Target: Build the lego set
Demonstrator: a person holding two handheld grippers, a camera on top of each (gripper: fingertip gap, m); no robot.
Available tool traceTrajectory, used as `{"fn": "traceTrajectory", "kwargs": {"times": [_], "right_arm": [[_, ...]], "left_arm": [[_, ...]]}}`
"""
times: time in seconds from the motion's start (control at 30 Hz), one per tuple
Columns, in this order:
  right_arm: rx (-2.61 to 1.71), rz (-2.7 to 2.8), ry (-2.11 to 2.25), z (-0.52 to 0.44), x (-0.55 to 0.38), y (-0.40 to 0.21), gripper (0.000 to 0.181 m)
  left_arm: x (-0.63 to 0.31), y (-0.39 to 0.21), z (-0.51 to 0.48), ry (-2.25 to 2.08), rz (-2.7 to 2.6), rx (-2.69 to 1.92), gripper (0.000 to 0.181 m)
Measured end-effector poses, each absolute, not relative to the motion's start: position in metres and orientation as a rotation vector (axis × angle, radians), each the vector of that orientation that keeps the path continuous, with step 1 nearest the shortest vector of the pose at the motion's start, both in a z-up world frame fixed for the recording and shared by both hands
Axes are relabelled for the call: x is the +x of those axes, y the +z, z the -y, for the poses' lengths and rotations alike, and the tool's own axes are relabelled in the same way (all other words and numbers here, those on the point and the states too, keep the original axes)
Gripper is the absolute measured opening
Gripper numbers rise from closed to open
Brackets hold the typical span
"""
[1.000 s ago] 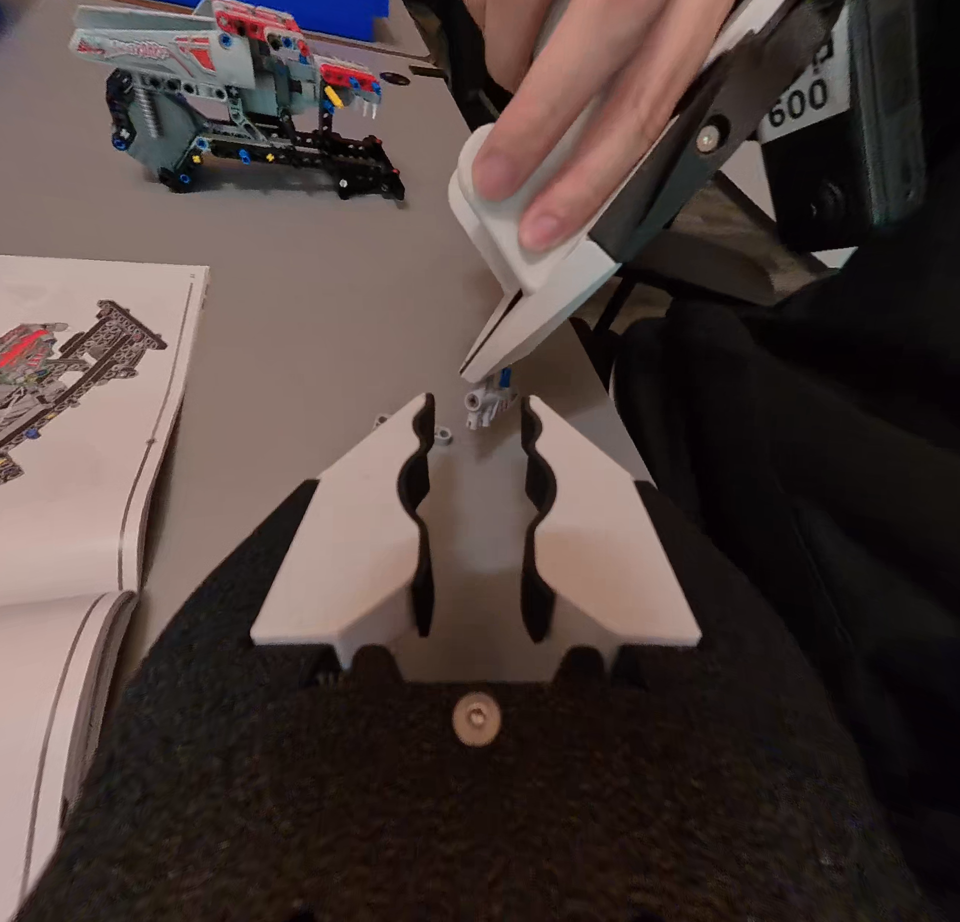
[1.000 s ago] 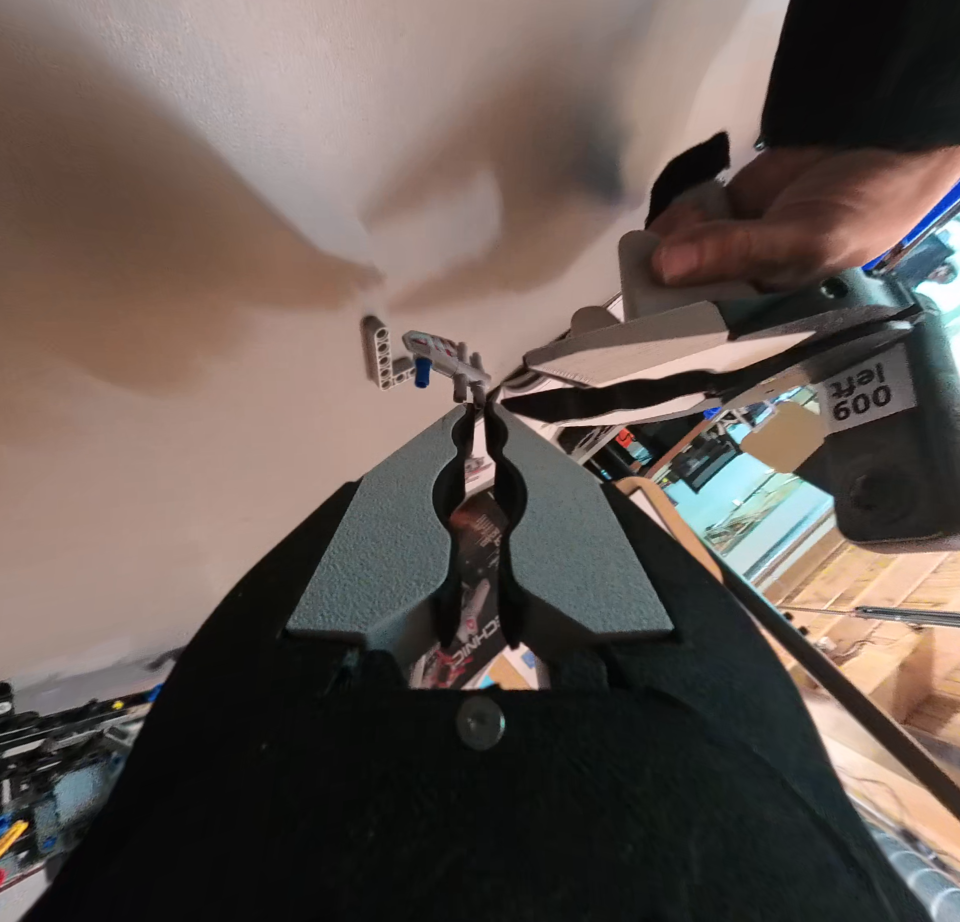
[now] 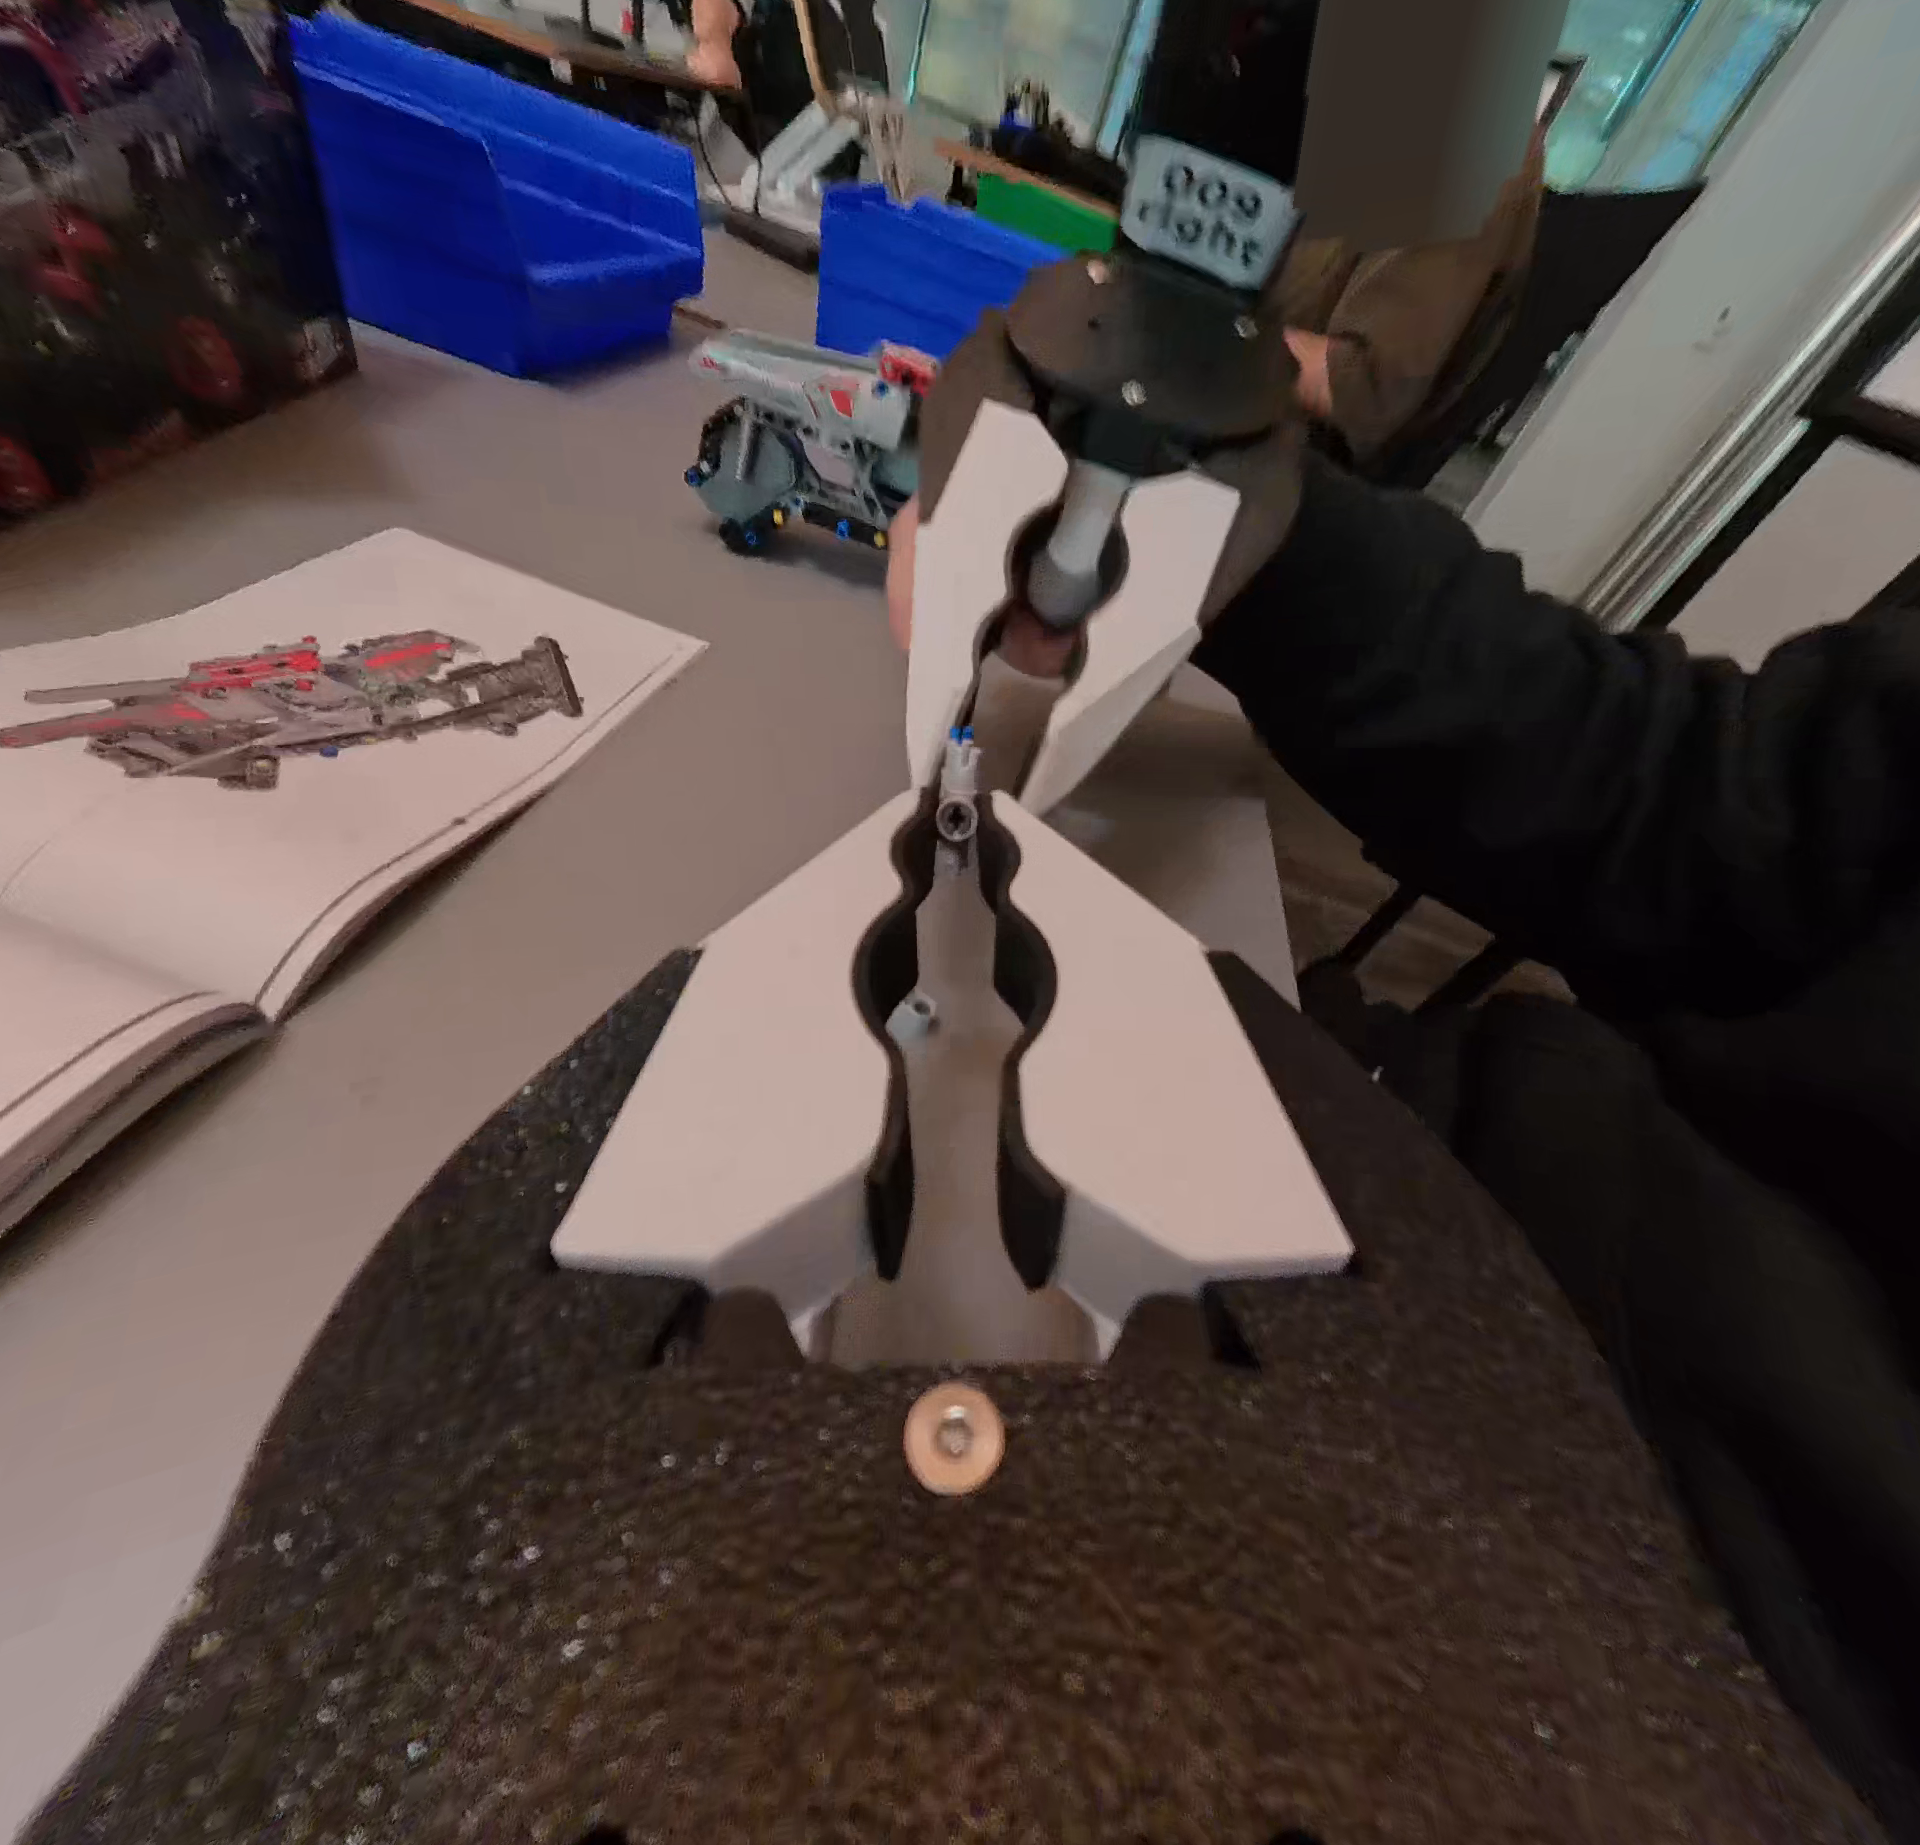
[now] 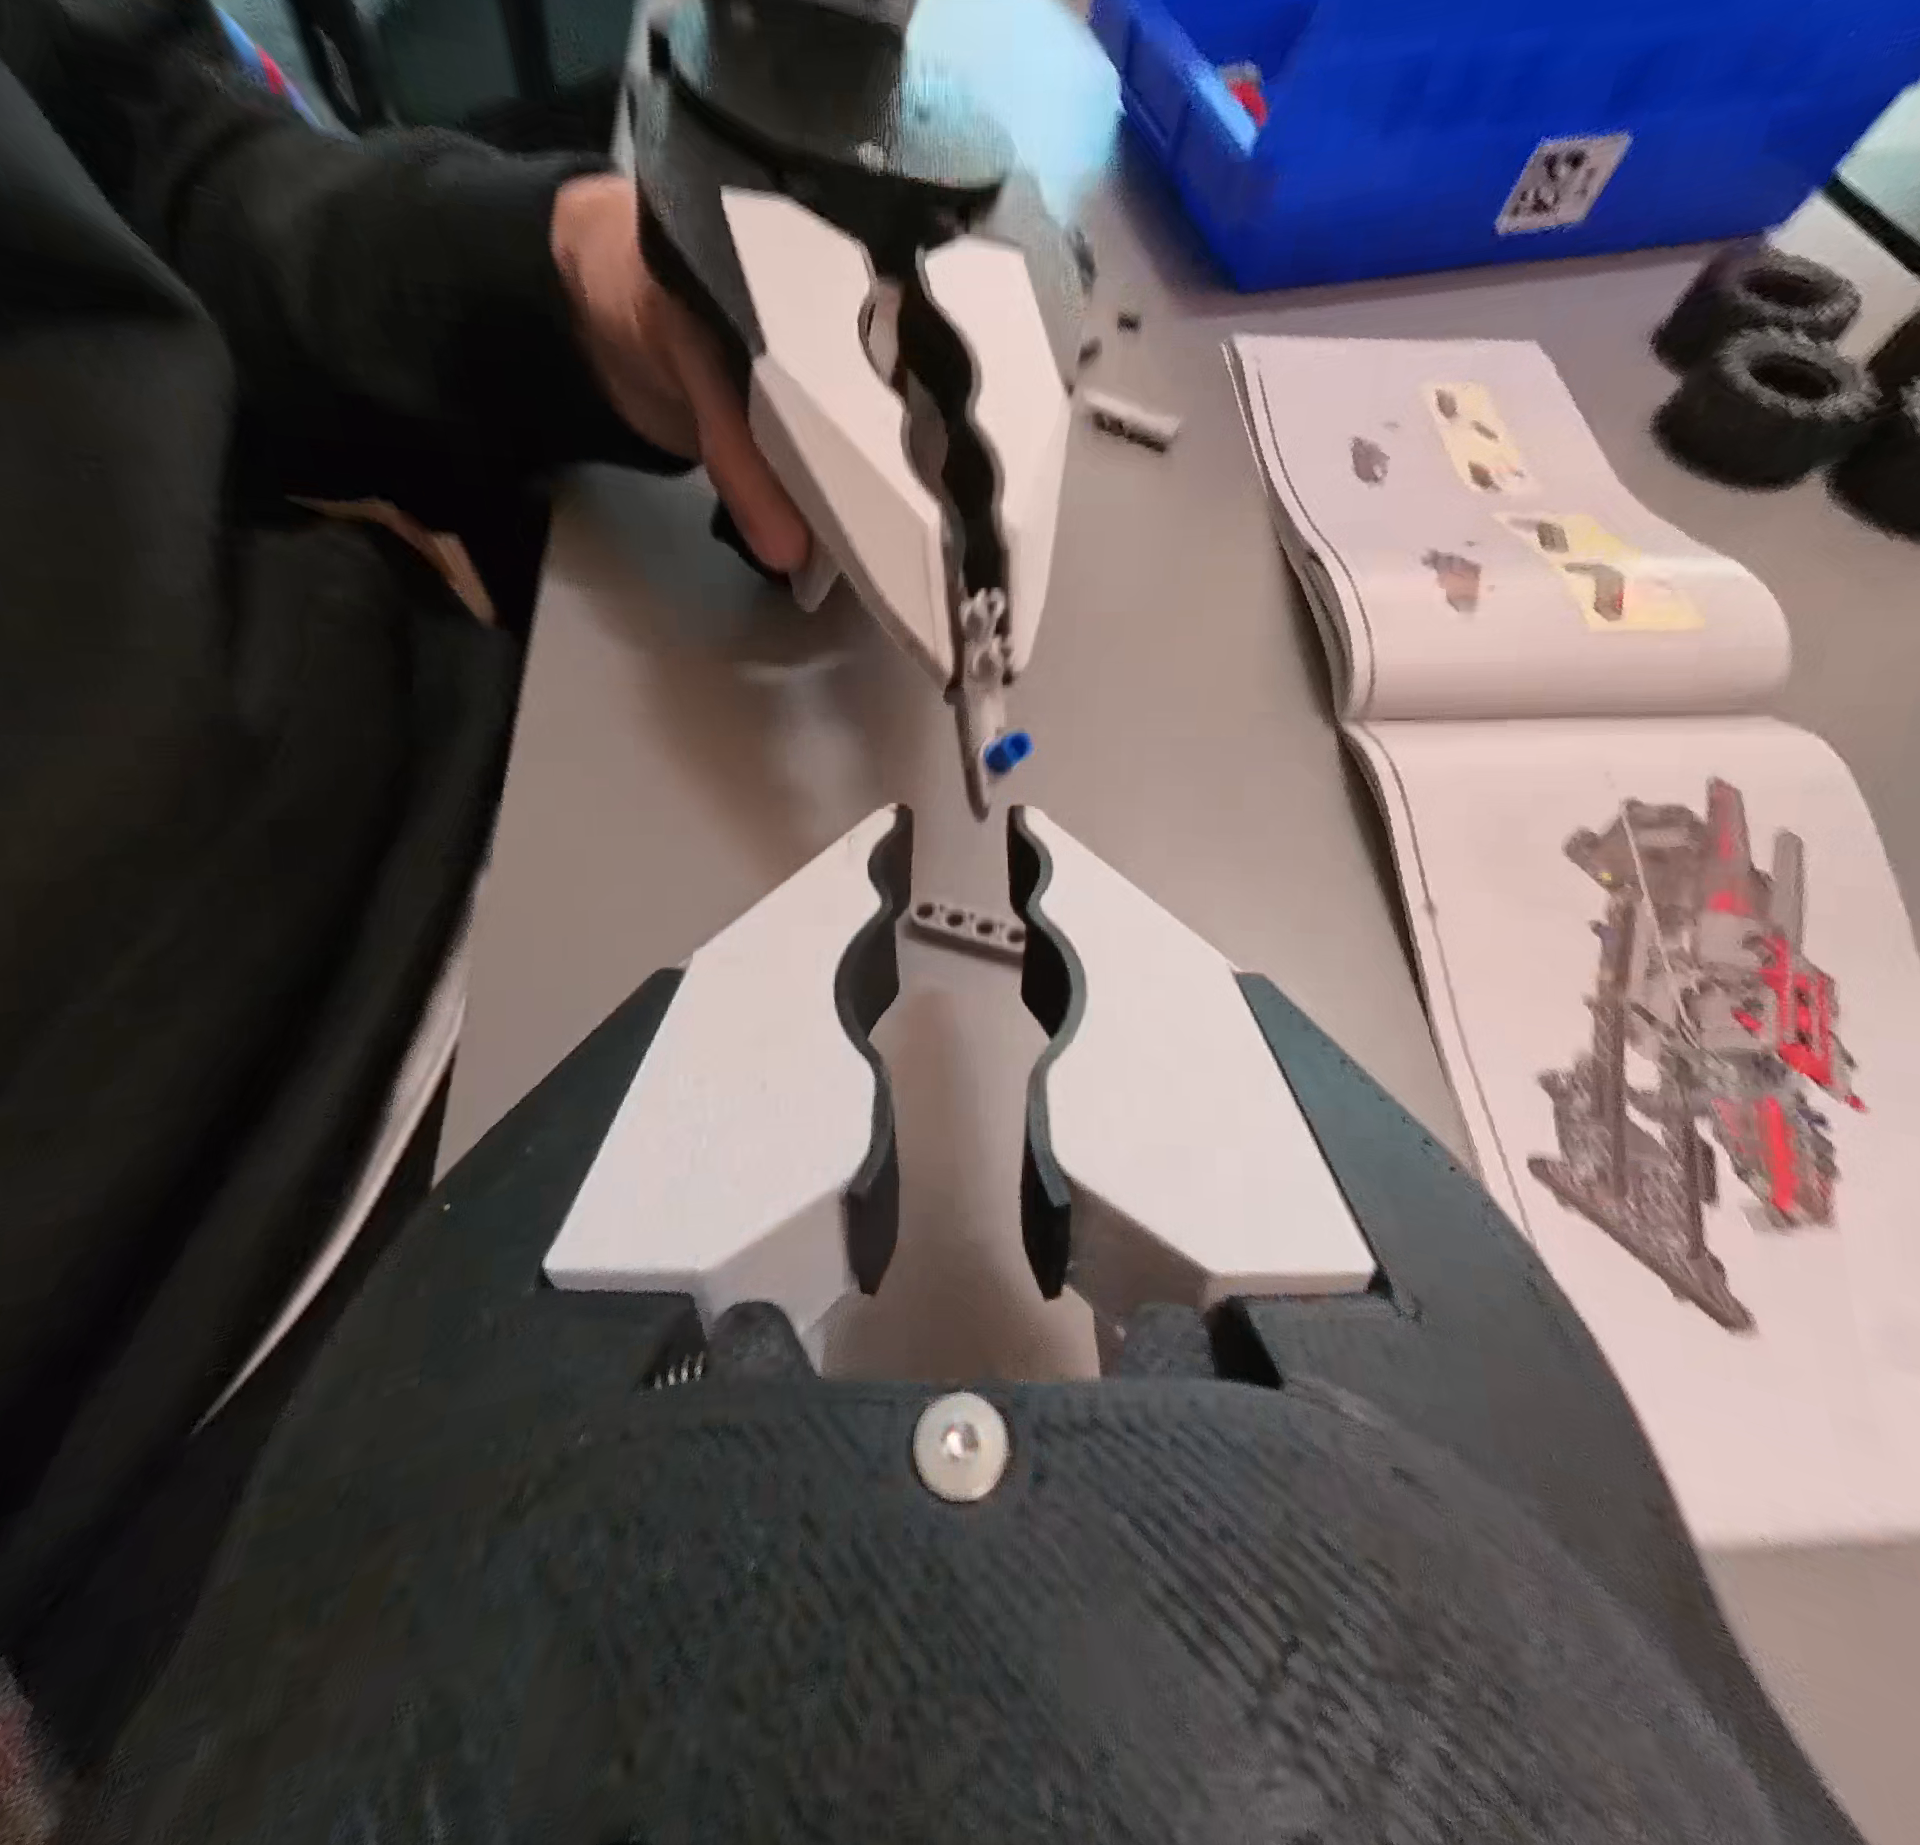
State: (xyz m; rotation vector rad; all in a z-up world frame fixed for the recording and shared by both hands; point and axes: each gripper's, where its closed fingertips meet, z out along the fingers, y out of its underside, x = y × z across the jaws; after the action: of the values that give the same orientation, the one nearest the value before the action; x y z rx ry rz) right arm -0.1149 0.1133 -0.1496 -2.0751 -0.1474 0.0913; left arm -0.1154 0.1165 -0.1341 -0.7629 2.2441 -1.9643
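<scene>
Grey table (image 3: 520, 445), left gripper (image 3: 957, 816) pinching lego piece (image 3: 957, 808)

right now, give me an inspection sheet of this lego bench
surface: grey table, bare in the middle
job's things: part-built model at the back; open instruction booklet; grey beam lying loose; black tyres
clutter: blue bins
grippers: left gripper shut on small grey piece carrying a blue pin; right gripper open, empty, tips facing that piece
cables: nothing seen
surroundings: blurred workshop behind the table
</scene>
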Motion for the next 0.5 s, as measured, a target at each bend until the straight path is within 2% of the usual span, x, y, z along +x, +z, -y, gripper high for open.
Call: {"fn": "traceTrajectory", "kwargs": {"times": [0.03,0.13,0.4,0.5], "right_arm": [[-2.029,0.168,0.127,-0.116,-0.118,-0.145,0.013],[-1.951,0.209,0.161,-0.118,-0.118,-0.141,0.007],[-1.959,0.461,0.138,-0.109,-0.123,-0.145,0.006],[-1.991,0.501,0.181,-0.107,-0.126,-0.153,0.006]], "left_arm": [[-0.117,-0.135,-0.116,-1.942,-2.242,-0.754,0.005],[-0.119,-0.134,-0.116,-1.925,-2.22,-0.738,0.005],[-0.128,-0.147,-0.11,-1.776,-2.388,-0.626,0.006],[-0.135,-0.161,-0.108,-1.599,-2.532,-0.529,0.013]]}}
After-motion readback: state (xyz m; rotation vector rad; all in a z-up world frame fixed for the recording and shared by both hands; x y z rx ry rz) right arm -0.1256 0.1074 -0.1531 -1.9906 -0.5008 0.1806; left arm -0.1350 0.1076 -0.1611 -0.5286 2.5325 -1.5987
